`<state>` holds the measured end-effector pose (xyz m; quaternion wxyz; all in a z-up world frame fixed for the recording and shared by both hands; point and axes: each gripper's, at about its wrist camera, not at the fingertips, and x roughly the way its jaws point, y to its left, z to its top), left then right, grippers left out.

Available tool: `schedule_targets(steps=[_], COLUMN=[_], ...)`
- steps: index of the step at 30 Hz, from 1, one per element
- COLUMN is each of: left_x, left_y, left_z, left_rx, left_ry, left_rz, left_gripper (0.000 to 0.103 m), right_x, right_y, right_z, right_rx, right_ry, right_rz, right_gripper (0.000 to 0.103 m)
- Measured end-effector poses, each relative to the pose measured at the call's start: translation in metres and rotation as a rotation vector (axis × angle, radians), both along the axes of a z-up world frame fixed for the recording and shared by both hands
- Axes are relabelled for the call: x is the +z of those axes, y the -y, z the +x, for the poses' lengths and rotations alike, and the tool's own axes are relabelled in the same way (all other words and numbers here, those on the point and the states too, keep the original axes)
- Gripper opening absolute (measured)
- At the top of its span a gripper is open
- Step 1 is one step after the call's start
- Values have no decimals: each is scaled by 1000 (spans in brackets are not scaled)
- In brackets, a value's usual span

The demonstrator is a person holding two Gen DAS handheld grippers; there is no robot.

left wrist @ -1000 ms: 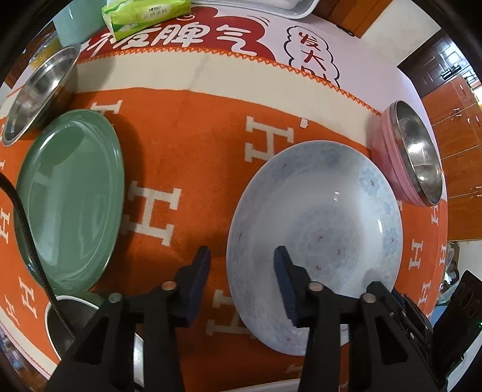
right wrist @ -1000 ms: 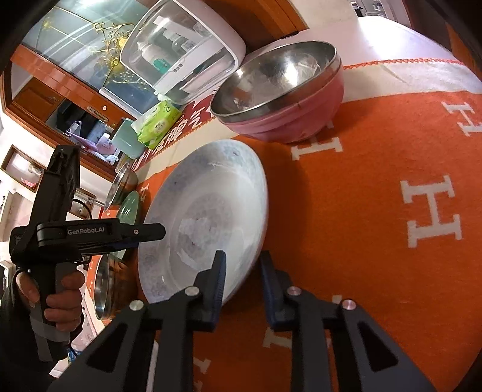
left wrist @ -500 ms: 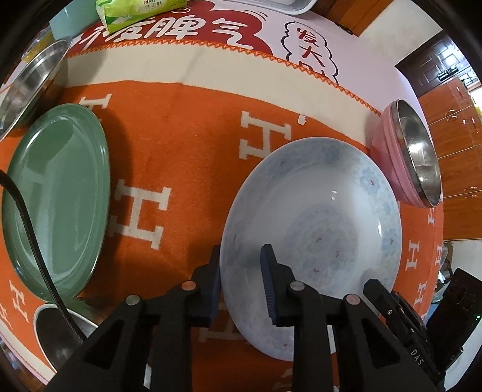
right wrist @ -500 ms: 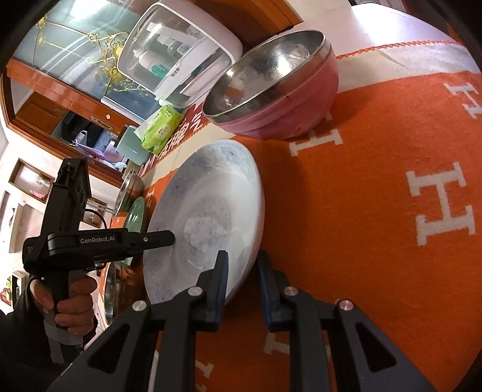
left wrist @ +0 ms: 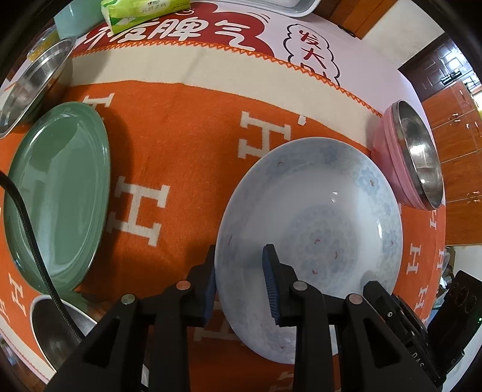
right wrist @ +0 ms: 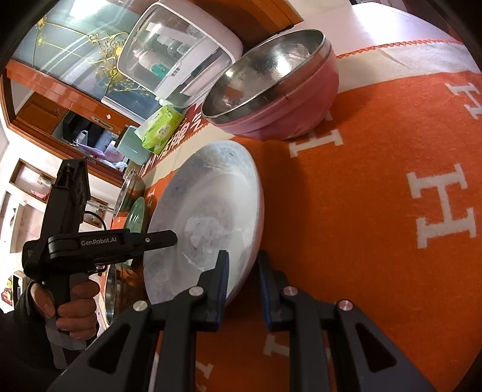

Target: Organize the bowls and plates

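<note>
A white plate with a pale blue pattern lies on the orange cloth. My left gripper is shut on its near left rim, one finger under and one inside. My right gripper is shut on the opposite rim of the same plate, which is tilted up off the cloth in the right wrist view. A green plate lies to the left. A steel bowl nested in pink bowls stands at the right and also shows in the right wrist view.
A steel bowl stands at the far left and another at the near left. A green tissue pack and a white appliance stand at the back. A black cable crosses the green plate.
My left gripper has closed from wide open onto the white plate's rim. My right gripper has stayed on the opposite rim, and the plate has lifted and tilted slightly.
</note>
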<state>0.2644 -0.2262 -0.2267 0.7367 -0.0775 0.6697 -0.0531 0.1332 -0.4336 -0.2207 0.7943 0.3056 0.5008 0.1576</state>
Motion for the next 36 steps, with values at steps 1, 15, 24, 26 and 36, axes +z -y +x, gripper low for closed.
schedule_targets(steps=[1,15,24,26,36], left_x=[0,17,36,40,62], left_y=[0,22,39,40,42], left_z=[-1,-26,-51,-57,-91], left_rx=[3,-61,-127,-137,-158], left_ry=[-4,-18,-20,-14,4], left_rz=[-1,-22,-35,-41,-50], left_gripper=[26,26,26,26,26], right_x=[0,0,14,18,36], right_y=[1,20,34,35,38], right_z=[-1,-25,-53,-58,-76], right_rx=[-3,-53,-72,-71,-56], right_ry=[-3,-70,-50,-37,16], right_rz=[4,48,45,35,15], right_gripper=[18,16,16,16,15])
